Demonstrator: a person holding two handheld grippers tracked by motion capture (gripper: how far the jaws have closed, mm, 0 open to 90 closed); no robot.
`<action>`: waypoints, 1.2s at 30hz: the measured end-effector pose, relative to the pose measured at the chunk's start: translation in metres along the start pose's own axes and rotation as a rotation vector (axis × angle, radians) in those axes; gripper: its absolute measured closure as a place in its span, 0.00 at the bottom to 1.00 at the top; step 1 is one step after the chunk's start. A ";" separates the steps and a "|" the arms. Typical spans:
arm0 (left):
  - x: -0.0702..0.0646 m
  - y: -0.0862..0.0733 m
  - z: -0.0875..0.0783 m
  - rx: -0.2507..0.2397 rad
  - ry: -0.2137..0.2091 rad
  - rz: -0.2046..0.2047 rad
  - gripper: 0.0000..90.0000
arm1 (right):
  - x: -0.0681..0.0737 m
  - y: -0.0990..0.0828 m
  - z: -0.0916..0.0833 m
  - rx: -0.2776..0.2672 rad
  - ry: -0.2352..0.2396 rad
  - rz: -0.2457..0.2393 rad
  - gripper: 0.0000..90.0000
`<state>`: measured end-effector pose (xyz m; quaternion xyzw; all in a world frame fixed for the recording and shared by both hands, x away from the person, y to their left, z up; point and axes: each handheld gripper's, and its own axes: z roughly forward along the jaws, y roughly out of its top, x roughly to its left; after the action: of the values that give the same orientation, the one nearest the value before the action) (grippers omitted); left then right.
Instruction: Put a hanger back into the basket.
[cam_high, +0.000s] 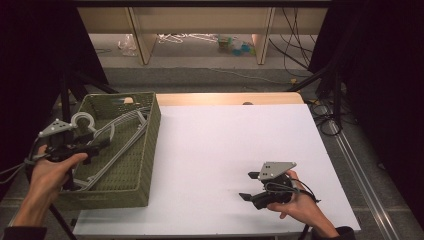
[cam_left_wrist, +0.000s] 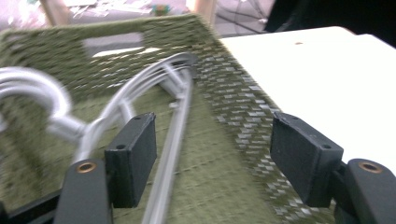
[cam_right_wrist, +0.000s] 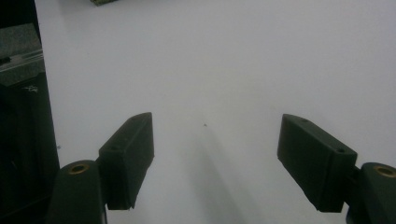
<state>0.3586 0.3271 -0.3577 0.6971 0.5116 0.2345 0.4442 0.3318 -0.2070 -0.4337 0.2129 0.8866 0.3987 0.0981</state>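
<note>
Left claw (cam_left_wrist: 212, 154) gapes empty over hangers (cam_left_wrist: 173, 121) in the basket (cam_left_wrist: 224, 88); the high view adds the right claw (cam_high: 248, 186), open over the bench (cam_high: 225, 145).

— Where's the left gripper (cam_high: 100, 144)?
— At nine o'clock, its hand (cam_high: 50, 172) gripping the handle, jaws spread wide and holding nothing.
— And the right gripper (cam_high: 250, 186)?
— At five o'clock, pointing toward nine, cradled in the right hand (cam_high: 295, 202), jaws apart.
</note>
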 end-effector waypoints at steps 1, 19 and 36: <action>-0.007 -0.001 -0.001 -0.014 -0.012 0.008 0.34 | 0.000 0.000 0.000 -0.006 -0.002 -0.002 0.31; -0.102 -0.021 0.009 -0.151 -0.209 0.152 0.19 | -0.001 0.003 -0.004 -0.130 -0.064 0.063 0.24; -0.141 -0.044 0.015 -0.182 -0.276 0.190 0.19 | 0.003 0.004 -0.004 -0.198 -0.057 0.091 0.23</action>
<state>0.2966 0.1944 -0.3851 0.7248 0.3541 0.2228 0.5473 0.3285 -0.2058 -0.4278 0.2533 0.8293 0.4820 0.1254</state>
